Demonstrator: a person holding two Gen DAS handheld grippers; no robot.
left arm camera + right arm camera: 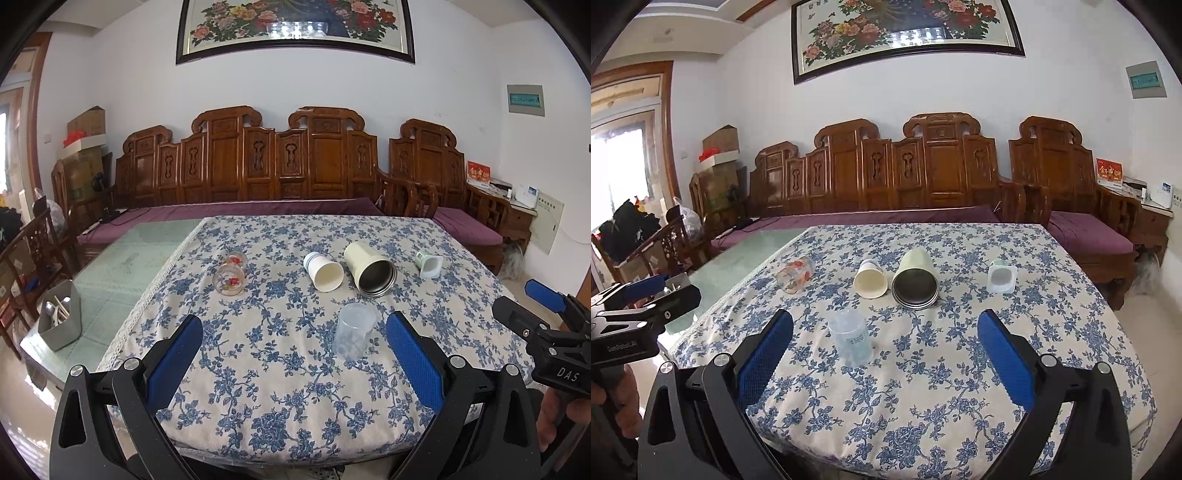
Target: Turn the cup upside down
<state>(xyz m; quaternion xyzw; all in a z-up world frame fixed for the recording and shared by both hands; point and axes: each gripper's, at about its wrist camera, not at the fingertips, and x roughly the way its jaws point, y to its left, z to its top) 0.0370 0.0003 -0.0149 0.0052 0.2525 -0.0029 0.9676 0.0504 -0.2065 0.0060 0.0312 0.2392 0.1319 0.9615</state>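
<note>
A clear plastic cup (352,331) stands upside down on the floral tablecloth (280,406); it also shows in the right wrist view (852,342). Behind it four cups lie on their sides: a painted glass (231,279) (796,275), a white paper cup (324,271) (870,278), a cream steel-lined tumbler (370,268) (915,277) and a small white square cup (428,264) (1001,276). My left gripper (295,354) is open and empty, held above the near table edge. My right gripper (886,354) is open and empty too, to its right (546,325).
A grey utensil bin (61,321) sits on the green glass tabletop (122,266) left of the cloth. A carved wooden sofa (280,162) with purple cushions runs behind the table. The table's right edge drops off near the right gripper.
</note>
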